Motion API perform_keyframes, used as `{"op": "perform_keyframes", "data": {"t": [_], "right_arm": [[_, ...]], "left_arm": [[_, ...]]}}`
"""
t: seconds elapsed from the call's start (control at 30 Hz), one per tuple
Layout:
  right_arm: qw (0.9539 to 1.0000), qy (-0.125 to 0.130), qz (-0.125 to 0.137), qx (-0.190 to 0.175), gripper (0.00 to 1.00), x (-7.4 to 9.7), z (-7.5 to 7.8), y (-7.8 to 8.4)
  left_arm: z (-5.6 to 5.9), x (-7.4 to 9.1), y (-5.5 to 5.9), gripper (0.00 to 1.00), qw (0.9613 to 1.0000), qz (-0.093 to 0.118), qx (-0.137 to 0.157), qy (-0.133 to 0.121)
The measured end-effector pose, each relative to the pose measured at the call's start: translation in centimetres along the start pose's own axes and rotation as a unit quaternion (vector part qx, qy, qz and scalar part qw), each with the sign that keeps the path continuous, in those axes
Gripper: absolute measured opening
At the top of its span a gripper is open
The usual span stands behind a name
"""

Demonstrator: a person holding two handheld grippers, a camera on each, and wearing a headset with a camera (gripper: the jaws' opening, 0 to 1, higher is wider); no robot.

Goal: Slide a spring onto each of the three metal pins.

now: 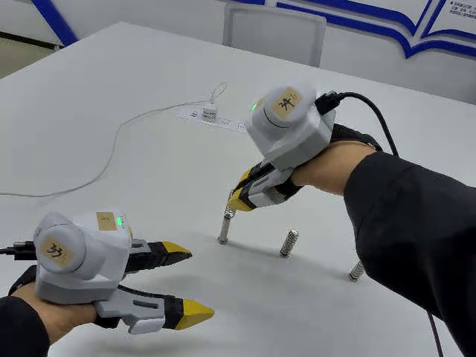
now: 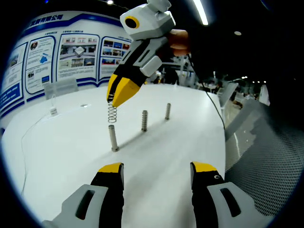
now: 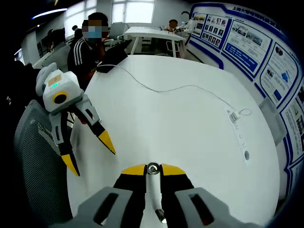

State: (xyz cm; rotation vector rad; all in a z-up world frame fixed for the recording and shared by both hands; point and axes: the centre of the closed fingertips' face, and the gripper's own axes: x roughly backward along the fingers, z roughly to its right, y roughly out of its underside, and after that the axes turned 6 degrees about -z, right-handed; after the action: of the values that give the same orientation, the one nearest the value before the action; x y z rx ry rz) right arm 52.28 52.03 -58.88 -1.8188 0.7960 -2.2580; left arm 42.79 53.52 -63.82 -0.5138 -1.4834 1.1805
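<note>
Over the white table [image 1: 111, 82], the right gripper [image 1: 238, 202] points down, its jaws pinched tight on the top end of a spring [image 2: 112, 113]. The spring hangs upright below the yellow tips, directly above the bare pin [image 2: 113, 137]. Its lower end is right at the pin's top, and I cannot tell whether it is over the tip. Most of that pin's shaft is uncovered. In the right gripper view I look straight down the spring's open ring, clamped between the two yellow tips, with the pin's foot showing below.

Three pins stand upright in a row on the table. The bare one is the end pin nearest the left gripper [image 1: 186, 284]. The middle pin [image 1: 288, 243] and the far pin [image 1: 357, 271], close by the person's right sleeve [image 1: 416, 230], each carry a spring — the coils cover them nearly top to bottom.

The left gripper hovers low at the near left of the head view, well apart from the pins. Its jaws are spread wide with nothing between them, and its tips point toward the row.

Farther back on the table lies a white power strip [image 1: 212, 117] — a thin cable [image 1: 111, 152] trails off from it to the left. A chair [image 1: 274, 31] stands at the far edge.
</note>
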Motion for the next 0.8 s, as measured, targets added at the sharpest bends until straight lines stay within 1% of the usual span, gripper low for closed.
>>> {"op": "perform_keyframes", "data": {"t": [0.13, 0.17, 0.27, 0.3, 0.53, 0.8], "right_arm": [[1.0, -0.002, -0.002, -0.005, 0.12, -0.3, -0.1, 0.0], [1.0, -0.003, -0.003, -0.007, 0.12, -0.7, 0.2, 0.2], [0.9999, -0.006, -0.007, -0.011, 0.12, -1.0, 0.2, 0.4], [0.9999, -0.007, -0.009, -0.012, 0.12, -1.4, 0.4, 0.6], [0.9997, -0.012, -0.014, -0.017, 0.12, -2.0, 0.2, 0.8], [0.999, -0.018, -0.03, -0.026, 0.12, -3.5, -0.2, 1.6]], "left_arm": [[0.0, 0.0, 0.1, 0.57, 1.0, -0.001, 0.001, 0.0], [0.0, 0.0, 0.1, 0.57, 1.0, -0.001, 0.001, 0.0], [-0.1, 0.1, 0.2, 0.57, 1.0, -0.001, 0.002, -0.001], [-0.2, 0.1, 0.3, 0.57, 1.0, -0.001, 0.003, -0.001], [-0.2, 0.0, 0.4, 0.56, 1.0, -0.002, 0.004, 0.0], [-0.2, -0.1, 0.4, 0.56, 1.0, -0.005, 0.004, 0.002]]}}
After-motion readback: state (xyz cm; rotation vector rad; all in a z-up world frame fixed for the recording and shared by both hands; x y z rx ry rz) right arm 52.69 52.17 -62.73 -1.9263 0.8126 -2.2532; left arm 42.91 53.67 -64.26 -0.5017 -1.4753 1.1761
